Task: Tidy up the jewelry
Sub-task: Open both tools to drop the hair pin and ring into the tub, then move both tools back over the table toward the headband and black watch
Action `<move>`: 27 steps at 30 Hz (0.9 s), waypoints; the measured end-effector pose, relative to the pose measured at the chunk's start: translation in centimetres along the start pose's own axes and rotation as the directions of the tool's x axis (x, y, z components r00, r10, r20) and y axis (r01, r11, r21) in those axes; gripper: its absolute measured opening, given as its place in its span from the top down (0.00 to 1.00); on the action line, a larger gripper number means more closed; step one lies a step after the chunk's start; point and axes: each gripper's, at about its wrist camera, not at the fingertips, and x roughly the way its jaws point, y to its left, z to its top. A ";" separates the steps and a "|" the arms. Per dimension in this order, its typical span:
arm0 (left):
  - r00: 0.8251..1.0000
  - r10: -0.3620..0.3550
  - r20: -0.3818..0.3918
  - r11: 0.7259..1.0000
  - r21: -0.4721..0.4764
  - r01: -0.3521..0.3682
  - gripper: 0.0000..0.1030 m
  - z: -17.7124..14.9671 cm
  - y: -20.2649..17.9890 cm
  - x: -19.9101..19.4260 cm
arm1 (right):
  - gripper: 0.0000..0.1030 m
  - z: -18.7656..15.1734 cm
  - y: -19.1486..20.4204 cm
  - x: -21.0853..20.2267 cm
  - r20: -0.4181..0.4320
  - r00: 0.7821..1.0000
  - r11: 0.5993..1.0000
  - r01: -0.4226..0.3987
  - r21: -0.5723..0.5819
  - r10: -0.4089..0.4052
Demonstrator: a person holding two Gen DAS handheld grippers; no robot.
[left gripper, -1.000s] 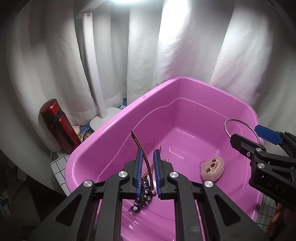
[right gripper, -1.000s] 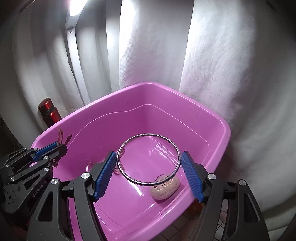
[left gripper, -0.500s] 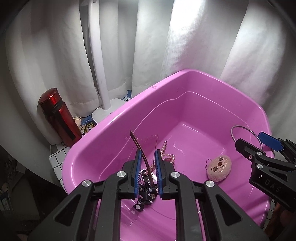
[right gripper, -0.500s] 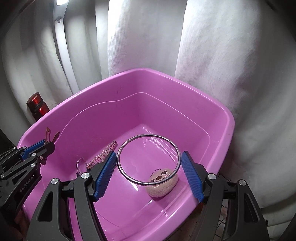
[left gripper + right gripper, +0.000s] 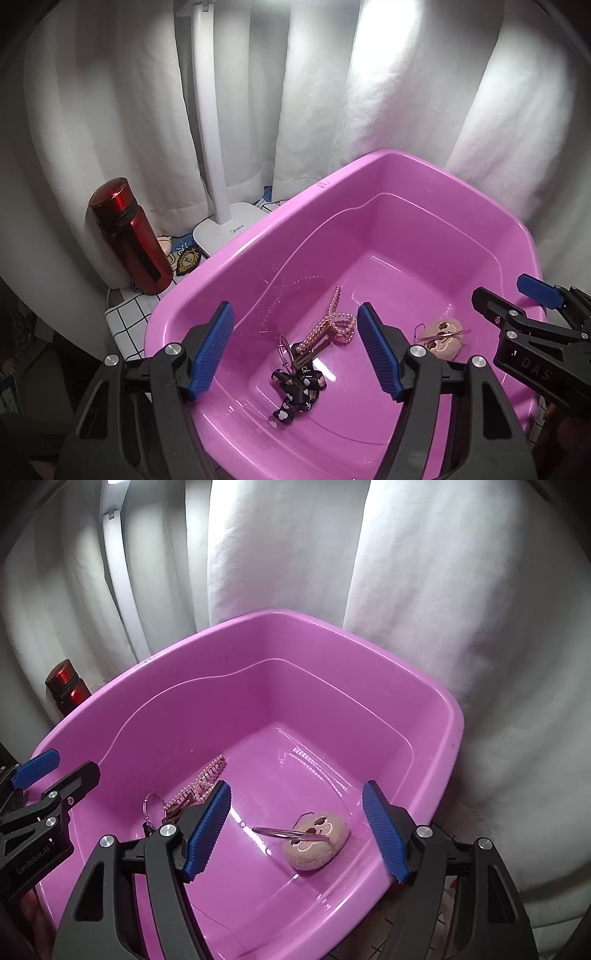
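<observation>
Both grippers are being held over the pink tub (image 5: pixel 236 258), left gripper (image 5: pixel 295 347) and right gripper (image 5: pixel 297 830) with fingers spread, nothing pinched. Inside, the metal ring (image 5: pixel 288 833) is leaning on the plush charm (image 5: pixel 314 849); the bead necklace (image 5: pixel 332 325) and ribbon keychain (image 5: pixel 295 391) are lying together.

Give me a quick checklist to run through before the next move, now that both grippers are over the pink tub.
1. Left gripper open and holding nothing: ok.
2. Right gripper open and holding nothing: ok.
3. Bangle inside the tub: ok; it leans on the plush charm.
4. Hair clip, bead strand and bow on the tub floor: ok, piled together.
5. Bangle settled flat: cannot tell; it shows edge-on.
6. More jewelry left outside the tub: cannot tell; only a red bottle and a lamp base show there.
</observation>
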 end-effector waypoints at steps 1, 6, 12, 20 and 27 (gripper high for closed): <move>1.000 0.004 0.000 1.000 -0.002 -0.004 0.27 0.1 0.1 -0.1 | 0.31 0.0 -0.1 -0.1 0.002 1.000 1.000 0.000 0.003 0.000; 1.000 0.020 -0.017 1.000 -0.022 -0.020 0.11 0.5 0.6 -0.2 | 0.31 0.0 -0.1 -0.5 0.015 1.000 1.000 0.001 0.009 -0.001; 0.998 0.030 -0.053 0.999 -0.024 -0.032 0.09 0.3 0.5 0.0 | 0.31 -0.2 -0.1 -1.0 0.023 1.000 1.000 -0.005 0.017 0.005; 0.995 0.092 -0.044 0.996 -0.007 -0.092 0.07 0.2 0.2 -0.7 | 0.31 -0.4 -0.1 -2.4 0.049 0.999 1.000 -0.002 0.018 0.001; 0.995 0.085 -0.057 0.996 -0.019 -0.086 0.06 0.2 0.0 -1.4 | 0.31 -0.9 -0.6 -4.0 0.075 0.997 0.999 -0.004 0.032 0.002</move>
